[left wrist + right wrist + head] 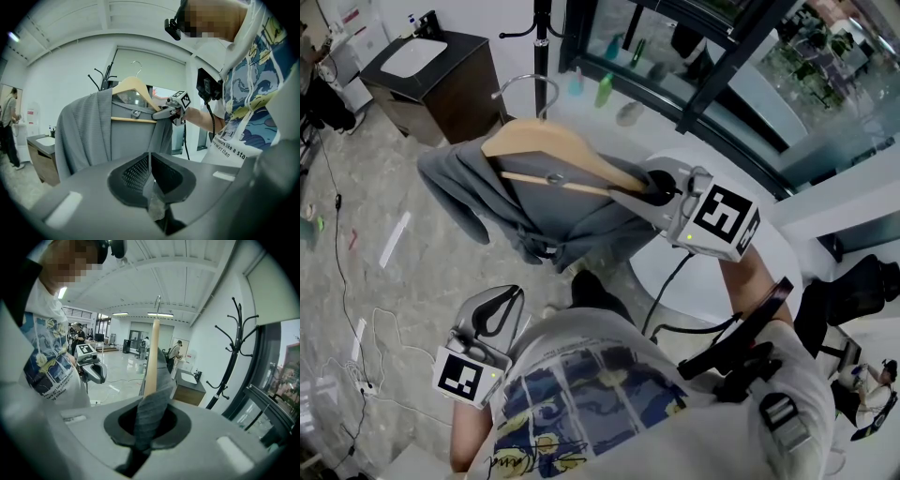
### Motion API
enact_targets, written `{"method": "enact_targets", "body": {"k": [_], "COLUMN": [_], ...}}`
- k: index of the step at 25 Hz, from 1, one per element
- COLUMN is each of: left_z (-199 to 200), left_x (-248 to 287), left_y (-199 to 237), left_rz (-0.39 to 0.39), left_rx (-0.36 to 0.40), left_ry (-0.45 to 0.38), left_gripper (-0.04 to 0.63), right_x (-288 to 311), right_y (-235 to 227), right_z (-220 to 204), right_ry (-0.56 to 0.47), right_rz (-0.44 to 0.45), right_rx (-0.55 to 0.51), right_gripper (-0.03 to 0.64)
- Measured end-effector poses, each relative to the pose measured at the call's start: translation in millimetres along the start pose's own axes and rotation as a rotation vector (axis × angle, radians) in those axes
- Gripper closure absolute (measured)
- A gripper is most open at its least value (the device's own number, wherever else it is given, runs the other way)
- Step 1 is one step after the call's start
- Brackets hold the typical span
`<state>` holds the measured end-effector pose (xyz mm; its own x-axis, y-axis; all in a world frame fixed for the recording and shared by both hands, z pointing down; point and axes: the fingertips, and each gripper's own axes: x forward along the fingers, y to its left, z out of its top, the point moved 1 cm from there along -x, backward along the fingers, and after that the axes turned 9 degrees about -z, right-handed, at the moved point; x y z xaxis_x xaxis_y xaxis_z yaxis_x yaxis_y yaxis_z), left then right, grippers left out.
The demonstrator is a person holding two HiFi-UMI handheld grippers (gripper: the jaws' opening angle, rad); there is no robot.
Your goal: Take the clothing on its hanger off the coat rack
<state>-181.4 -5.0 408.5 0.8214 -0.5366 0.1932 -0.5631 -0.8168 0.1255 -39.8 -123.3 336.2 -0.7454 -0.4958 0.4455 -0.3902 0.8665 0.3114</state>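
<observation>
A wooden hanger (553,150) carries a grey garment (487,202) in mid-air in front of me. My right gripper (623,187) is shut on the hanger's right end, with grey cloth pinched between the jaws (152,413). The hanger's wooden arm (151,357) runs straight up from them. Its metal hook (530,89) hangs free, apart from the black coat rack (542,28), which stands by the window (232,352). My left gripper (508,295) is low at my left side, shut and holding nothing. In its own view the left gripper (150,161) points at the garment (93,131).
A dark cabinet with a white basin (431,66) stands at the back left. A round white table (712,272) is to my right, with a black chair (853,291) beyond it. Cables (356,366) trail on the floor. A person (8,126) stands far left.
</observation>
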Motion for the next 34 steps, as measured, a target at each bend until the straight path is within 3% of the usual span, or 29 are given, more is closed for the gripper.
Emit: {"method": "enact_targets", "body": {"k": [15,34], "left_z": [10,2], "left_x": [10,13], "left_y": [7,21], "left_rz": [-0.011,-0.019], "left_rx": [-0.004,-0.01], "left_ry": [0.001,0.005], "left_gripper": [0.574,0.574], "right_x": [4,17], "right_y": [9,1], "right_z": [-3,-6], "right_ry": [0.025,0.042], "right_rz": [0.055,0.045], "right_rx": [0.014,0.003], "right_gripper": [0.607,0.606]}}
